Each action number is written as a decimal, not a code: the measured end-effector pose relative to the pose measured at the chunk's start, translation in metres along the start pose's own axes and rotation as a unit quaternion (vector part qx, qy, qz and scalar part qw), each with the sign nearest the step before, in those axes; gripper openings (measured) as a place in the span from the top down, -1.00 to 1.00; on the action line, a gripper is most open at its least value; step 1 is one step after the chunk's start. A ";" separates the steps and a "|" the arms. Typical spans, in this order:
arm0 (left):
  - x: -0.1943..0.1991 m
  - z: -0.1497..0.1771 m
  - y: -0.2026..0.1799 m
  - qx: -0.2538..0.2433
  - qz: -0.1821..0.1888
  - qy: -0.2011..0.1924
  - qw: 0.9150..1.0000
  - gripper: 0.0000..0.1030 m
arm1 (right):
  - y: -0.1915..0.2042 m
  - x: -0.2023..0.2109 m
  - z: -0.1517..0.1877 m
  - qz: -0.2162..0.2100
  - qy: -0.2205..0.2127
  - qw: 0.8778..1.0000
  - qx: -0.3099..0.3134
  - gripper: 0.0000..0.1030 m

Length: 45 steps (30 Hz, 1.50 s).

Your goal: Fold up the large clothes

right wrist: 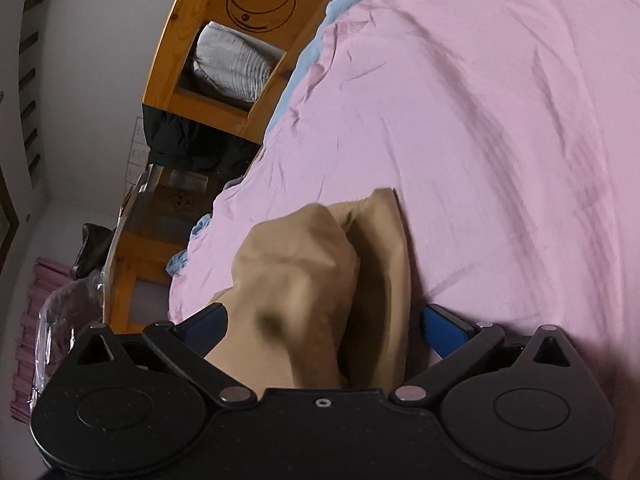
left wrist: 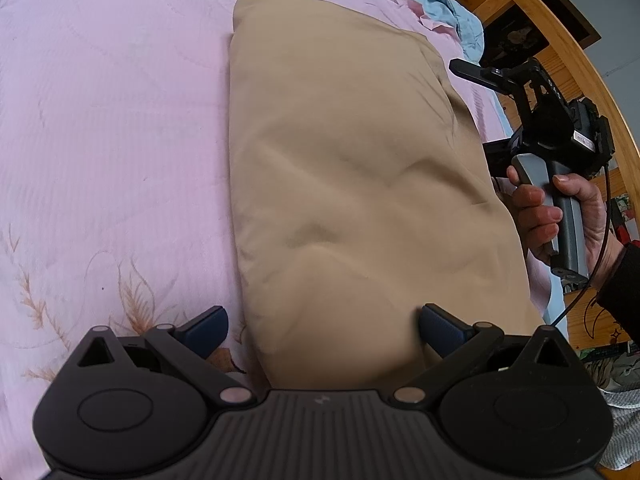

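So the tan garment lies on the pink bed, long axis running from bottom centre to top of frame. Left gripper jaws are wide, straddling its near end; right gripper likewise wide around bunched cloth.

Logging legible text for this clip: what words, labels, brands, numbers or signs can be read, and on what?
No readable words or numbers.
White label on the right gripper body: too small to read.
Small mark on the left gripper housing: blurred.
Wooden bed frame: carved moon and two stars, no lettering.
Tan garment: no visible tag.
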State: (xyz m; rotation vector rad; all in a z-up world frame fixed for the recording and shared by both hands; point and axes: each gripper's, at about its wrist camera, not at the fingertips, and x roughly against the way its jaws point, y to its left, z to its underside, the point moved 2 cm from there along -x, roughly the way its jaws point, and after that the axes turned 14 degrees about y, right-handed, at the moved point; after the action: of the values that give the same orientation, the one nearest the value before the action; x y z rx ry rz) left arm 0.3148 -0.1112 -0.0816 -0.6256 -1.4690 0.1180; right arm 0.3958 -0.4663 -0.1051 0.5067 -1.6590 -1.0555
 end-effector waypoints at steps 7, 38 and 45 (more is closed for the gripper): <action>0.001 0.001 -0.001 0.004 -0.003 0.001 1.000 -1.00 | 0.012 -0.010 0.005 -0.062 0.019 0.998 -0.001 -0.99; -0.002 -0.008 0.013 0.022 0.036 0.022 0.999 -1.00 | 0.060 -0.032 0.043 0.104 0.039 0.981 0.159 -0.75; -0.002 -0.013 0.001 0.044 0.034 0.026 0.998 -0.82 | 0.058 -0.032 0.044 0.097 0.036 0.983 0.149 -0.75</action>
State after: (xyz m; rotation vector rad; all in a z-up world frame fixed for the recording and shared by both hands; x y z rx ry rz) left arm 0.3272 -0.1156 -0.0839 -0.6041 -1.3846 0.2166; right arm 0.3768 -0.3952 -0.0763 0.5556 -1.7724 -0.6424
